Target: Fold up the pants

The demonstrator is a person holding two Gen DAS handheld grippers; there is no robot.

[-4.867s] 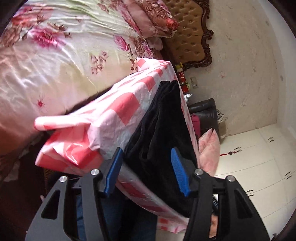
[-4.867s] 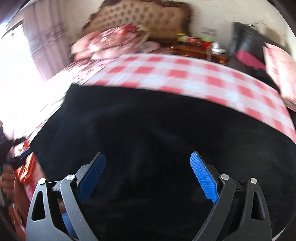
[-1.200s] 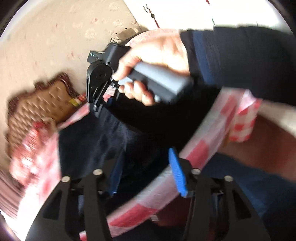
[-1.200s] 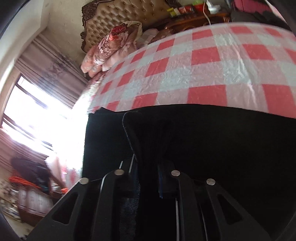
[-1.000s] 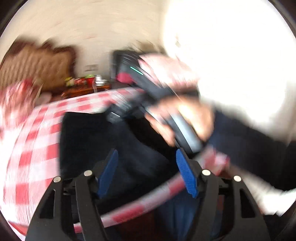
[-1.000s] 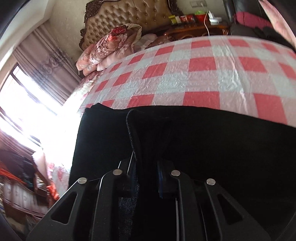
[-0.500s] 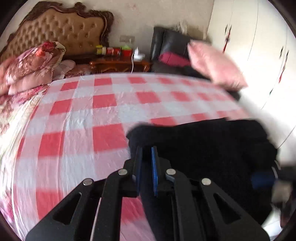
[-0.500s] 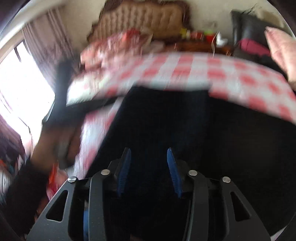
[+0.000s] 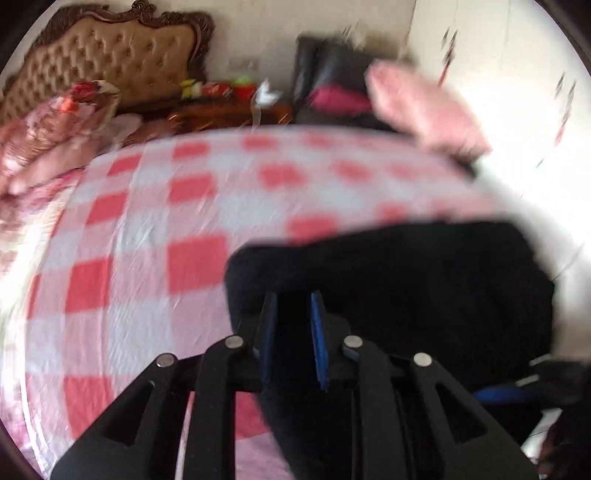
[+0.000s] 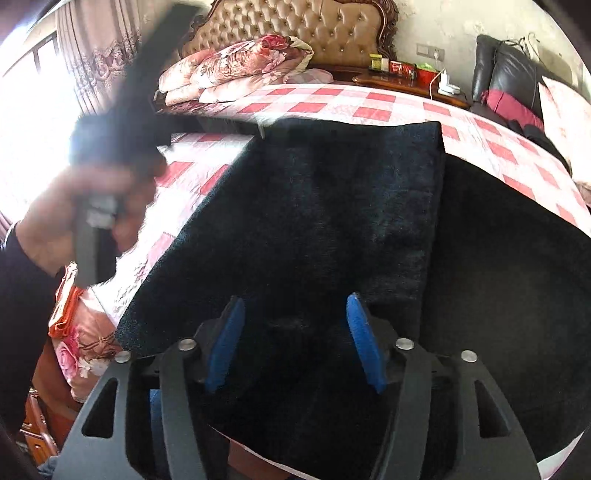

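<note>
The black velvety pants (image 10: 332,221) lie folded on the red-and-white checked cloth (image 10: 332,103), one layer doubled over another. My right gripper (image 10: 293,306) hangs just above their near edge. Its jaws are opening, with fabric below them and nothing pinched. In the blurred left wrist view the pants (image 9: 406,288) fill the lower right. My left gripper (image 9: 291,299) sits at their left corner. Its blue pads (image 9: 319,343) stand a narrow gap apart with dark fabric between them, and the jaws are opening. A hand (image 10: 48,221) holds the left tool, seen blurred in the right wrist view.
A tufted headboard (image 10: 295,26) and floral quilts (image 10: 240,62) stand at the far end. A wooden nightstand (image 10: 406,81) holds small items. Beside it is a black chair (image 10: 509,74), and a pink pillow (image 9: 424,107) lies at the far right. The cloth's edge drops off at the left.
My right gripper let go of the pants fold and opened. My left gripper swung across to the pants' left corner, closed on it, then parted slightly.
</note>
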